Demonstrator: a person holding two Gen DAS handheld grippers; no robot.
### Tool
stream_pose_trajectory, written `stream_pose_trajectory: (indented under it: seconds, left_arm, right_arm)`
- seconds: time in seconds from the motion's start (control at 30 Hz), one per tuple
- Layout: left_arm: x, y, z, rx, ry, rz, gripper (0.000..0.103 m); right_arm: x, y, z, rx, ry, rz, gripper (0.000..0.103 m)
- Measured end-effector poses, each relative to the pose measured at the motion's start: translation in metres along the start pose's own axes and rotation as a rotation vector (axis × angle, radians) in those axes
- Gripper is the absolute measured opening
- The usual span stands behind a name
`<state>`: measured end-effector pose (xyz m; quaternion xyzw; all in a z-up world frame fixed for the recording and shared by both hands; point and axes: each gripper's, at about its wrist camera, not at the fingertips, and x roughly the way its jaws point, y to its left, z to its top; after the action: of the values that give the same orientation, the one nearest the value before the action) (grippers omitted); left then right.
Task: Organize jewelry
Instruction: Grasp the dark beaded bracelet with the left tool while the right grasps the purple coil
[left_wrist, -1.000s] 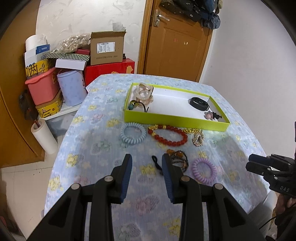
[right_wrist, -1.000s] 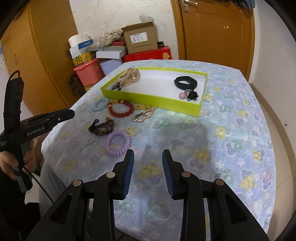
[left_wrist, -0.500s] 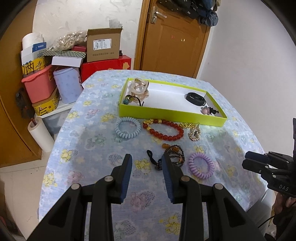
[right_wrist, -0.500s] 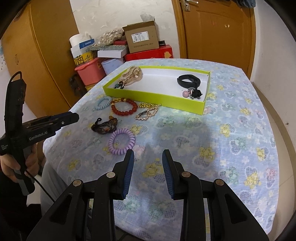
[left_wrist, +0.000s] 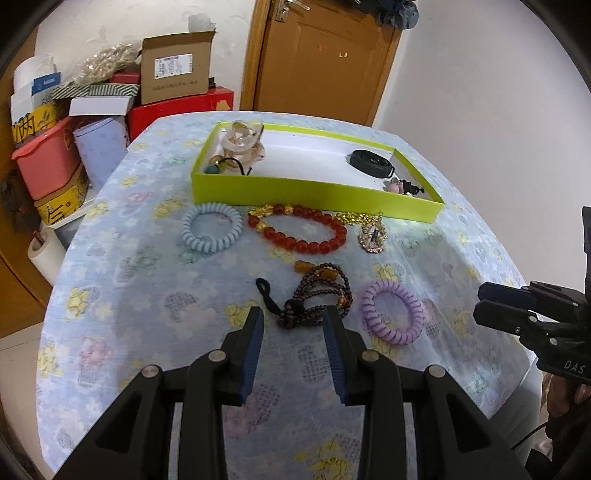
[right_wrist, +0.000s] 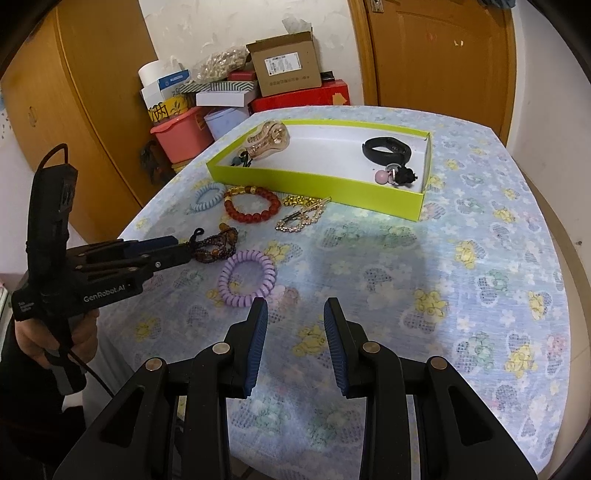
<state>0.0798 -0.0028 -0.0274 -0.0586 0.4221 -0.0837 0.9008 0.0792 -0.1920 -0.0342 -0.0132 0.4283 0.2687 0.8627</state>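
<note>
A lime-green tray (left_wrist: 314, 190) (right_wrist: 314, 184) holds a clear hair claw (left_wrist: 242, 138), a black band (left_wrist: 371, 162) and a small pink charm (left_wrist: 397, 186). In front of it on the flowered tablecloth lie a blue coil tie (left_wrist: 212, 232), a red bead bracelet (left_wrist: 299, 229), a gold rhinestone piece (left_wrist: 373, 234), a dark brown bead bracelet (left_wrist: 314, 299) (right_wrist: 216, 245) and a purple coil tie (left_wrist: 393, 312) (right_wrist: 247, 278). My left gripper (left_wrist: 293, 315) (right_wrist: 177, 251) is open, its tips just short of the brown bracelet. My right gripper (right_wrist: 295, 308) (left_wrist: 491, 306) is open and empty above the cloth, near the purple tie.
Boxes, a pink tub (left_wrist: 44, 162) and a lilac bin (left_wrist: 99, 147) are stacked past the table's far left corner. A paper roll (left_wrist: 44, 254) stands at the left edge. A wooden door (left_wrist: 325, 55) is behind the table.
My left gripper has moved forward and down toward the brown bead bracelet, which now sits just before its tips. My right gripper has moved slightly closer to the purple tie.
</note>
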Motion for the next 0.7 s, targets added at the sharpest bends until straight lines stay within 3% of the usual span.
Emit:
stream_pose_trajectory:
  seconds: [0.07, 0.27, 0.4, 0.6, 0.7]
  left_arm:
    - [0.001, -0.002, 0.002, 0.022, -0.007, -0.006, 0.042]
    - [0.003, -0.009, 0.009, 0.122, -0.034, -0.024, 0.048]
    - [0.012, -0.013, 0.01, 0.178, -0.018, -0.042, 0.048]
    - [0.015, -0.021, 0.004, 0.247, -0.024, -0.005, 0.047]
    - [0.016, -0.026, 0.001, 0.28, -0.022, 0.049, 0.036]
  right_arm:
    - [0.002, 0.001, 0.0, 0.0, 0.006, 0.003, 0.033]
    - [0.006, 0.002, 0.001, -0.007, 0.012, 0.012, 0.033]
    - [0.009, 0.003, 0.002, -0.01, 0.019, 0.015, 0.033]
    - [0.015, 0.005, 0.004, -0.017, 0.03, 0.02, 0.033]
    - [0.02, 0.007, 0.006, -0.021, 0.036, 0.025, 0.033]
